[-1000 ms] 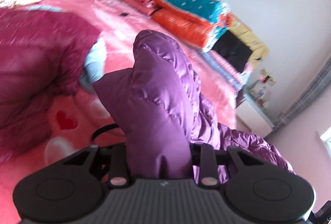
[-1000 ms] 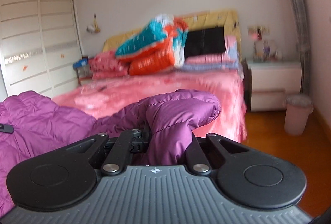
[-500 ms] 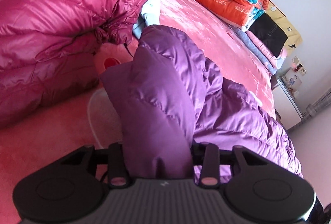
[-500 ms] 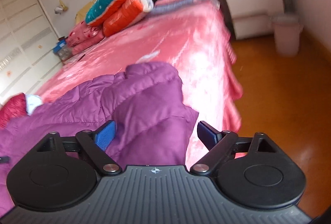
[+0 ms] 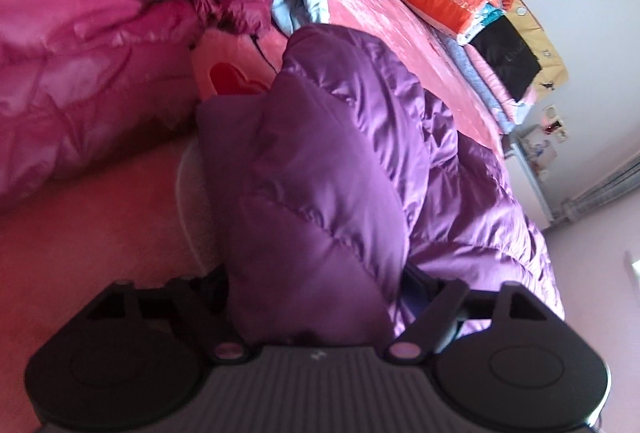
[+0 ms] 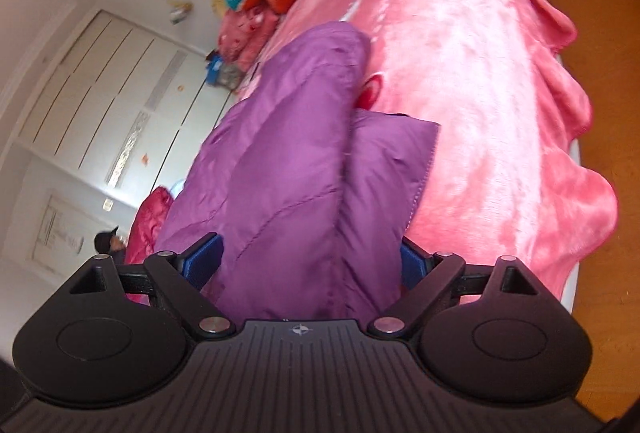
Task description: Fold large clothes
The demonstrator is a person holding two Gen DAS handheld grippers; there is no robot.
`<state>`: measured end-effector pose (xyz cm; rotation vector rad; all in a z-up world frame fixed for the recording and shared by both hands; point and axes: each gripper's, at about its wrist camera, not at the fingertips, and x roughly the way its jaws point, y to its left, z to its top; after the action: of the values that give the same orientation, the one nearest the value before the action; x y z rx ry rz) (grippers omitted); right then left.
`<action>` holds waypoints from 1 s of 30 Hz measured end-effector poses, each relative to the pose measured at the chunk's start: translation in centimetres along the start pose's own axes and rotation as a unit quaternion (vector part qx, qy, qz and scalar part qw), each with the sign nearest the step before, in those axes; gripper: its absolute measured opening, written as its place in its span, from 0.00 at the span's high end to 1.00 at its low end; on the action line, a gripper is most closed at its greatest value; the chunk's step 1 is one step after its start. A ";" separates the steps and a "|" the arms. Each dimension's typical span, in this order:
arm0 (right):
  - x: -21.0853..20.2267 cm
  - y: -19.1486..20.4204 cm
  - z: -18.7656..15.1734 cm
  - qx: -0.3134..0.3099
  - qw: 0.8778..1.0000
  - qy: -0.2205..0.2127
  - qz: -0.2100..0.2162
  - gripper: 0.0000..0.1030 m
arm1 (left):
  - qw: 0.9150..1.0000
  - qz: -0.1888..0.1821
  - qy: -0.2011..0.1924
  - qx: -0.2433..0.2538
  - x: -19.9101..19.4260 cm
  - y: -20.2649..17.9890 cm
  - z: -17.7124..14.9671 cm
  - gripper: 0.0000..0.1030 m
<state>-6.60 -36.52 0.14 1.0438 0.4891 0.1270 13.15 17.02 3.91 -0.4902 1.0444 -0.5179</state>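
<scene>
Fingers of left gripper (image 5: 316, 297) spread, just opening; purple down jacket (image 5: 340, 169) between, released. Right gripper (image 6: 310, 261) wide (blue pads (image 6: 202, 259) clear), jacket fold between, lying on pink blanket (image 6: 480, 93). Magenta jacket (image 5: 100, 33) left, crowding.

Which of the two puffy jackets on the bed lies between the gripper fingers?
The purple jacket; the shiny pink jacket lies farther back, off to the side.

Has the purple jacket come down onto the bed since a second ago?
Yes. The purple jacket has dropped from above the pink bedspread to lie on it. The jaws of the left gripper and right gripper have just been opening around it.
</scene>
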 end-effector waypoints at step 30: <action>4.2 15.0 8.1 -0.141 0.978 0.017 -0.151 0.62 | 0.998 -0.004 0.053 0.044 0.7 -12.0 8.0 0.68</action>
<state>2.68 -33.99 14.84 0.6824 0.6360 -0.0544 18.58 8.33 14.05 -0.3920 1.1158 -0.5991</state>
